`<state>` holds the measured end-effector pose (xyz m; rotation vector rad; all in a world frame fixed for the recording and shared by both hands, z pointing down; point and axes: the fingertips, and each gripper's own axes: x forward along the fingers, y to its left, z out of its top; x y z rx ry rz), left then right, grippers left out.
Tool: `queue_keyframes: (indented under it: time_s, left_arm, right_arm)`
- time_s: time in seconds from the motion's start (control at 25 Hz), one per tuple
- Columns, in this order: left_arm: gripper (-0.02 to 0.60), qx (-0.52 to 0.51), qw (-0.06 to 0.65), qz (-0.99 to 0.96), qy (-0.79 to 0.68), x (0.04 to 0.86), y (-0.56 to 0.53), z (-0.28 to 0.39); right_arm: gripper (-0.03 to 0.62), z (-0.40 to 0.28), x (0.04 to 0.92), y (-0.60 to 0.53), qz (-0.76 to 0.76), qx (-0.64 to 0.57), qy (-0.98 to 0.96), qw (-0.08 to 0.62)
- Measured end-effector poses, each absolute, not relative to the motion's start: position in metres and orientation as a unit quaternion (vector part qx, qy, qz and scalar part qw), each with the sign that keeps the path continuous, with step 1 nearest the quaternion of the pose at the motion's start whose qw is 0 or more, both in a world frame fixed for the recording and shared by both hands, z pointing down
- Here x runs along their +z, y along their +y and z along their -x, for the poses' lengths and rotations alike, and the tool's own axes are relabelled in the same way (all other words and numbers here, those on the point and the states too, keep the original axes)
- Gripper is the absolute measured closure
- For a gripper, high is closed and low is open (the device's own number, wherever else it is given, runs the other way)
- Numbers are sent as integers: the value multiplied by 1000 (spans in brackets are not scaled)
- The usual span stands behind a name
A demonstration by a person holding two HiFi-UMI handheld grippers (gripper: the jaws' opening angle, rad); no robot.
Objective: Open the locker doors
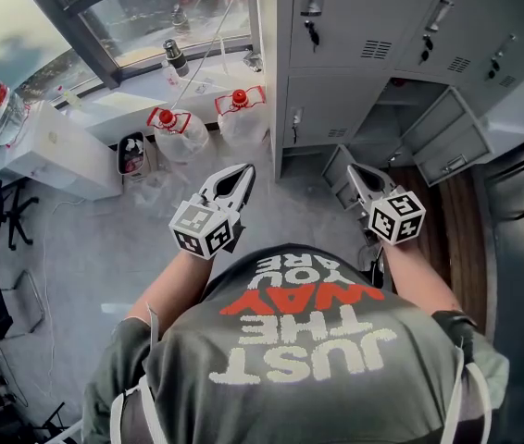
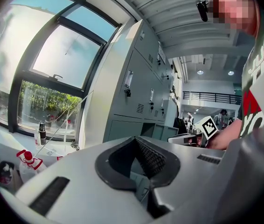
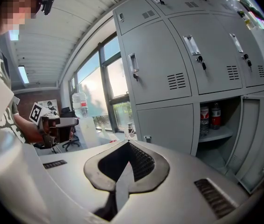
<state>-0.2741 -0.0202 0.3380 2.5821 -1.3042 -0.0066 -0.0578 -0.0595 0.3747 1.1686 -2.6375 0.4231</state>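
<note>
The person stood facing the lockers [image 1: 364, 26] with both grippers held up in front of the chest, neither touching a door. The left gripper [image 1: 246, 170] had its jaws together with nothing between them. In its own view the ribbed pads [image 2: 150, 158] met at the tip. The right gripper [image 1: 353, 170] was likewise closed and empty, its pads [image 3: 141, 161] pressed against each other. The lockers rose just ahead and to the right. The upper doors [image 3: 155, 64] were closed, each with a handle, and keys hung in some locks. In the row below, one compartment [image 3: 223, 136] stood open, its door [image 1: 447, 137] swung out to the right, with two bottles [image 3: 210, 115] upright on the shelf inside. The lower door [image 3: 167, 125] just left of that compartment was closed. A grey panel [image 1: 339, 176] low beside the right gripper looked like another open door, though I could not tell for sure. To the left, two jugs [image 1: 177, 129] with red caps sat on the floor under the window [image 1: 151, 7].
</note>
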Motion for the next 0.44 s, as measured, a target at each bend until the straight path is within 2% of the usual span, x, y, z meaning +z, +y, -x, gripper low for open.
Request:
queue_keyframes:
  time_s: [0.44]
  left_arm:
    - [575, -4, 127, -885, -449, 339, -12, 273]
  right_arm:
    - [559, 56, 373, -52, -398, 138, -899, 117]
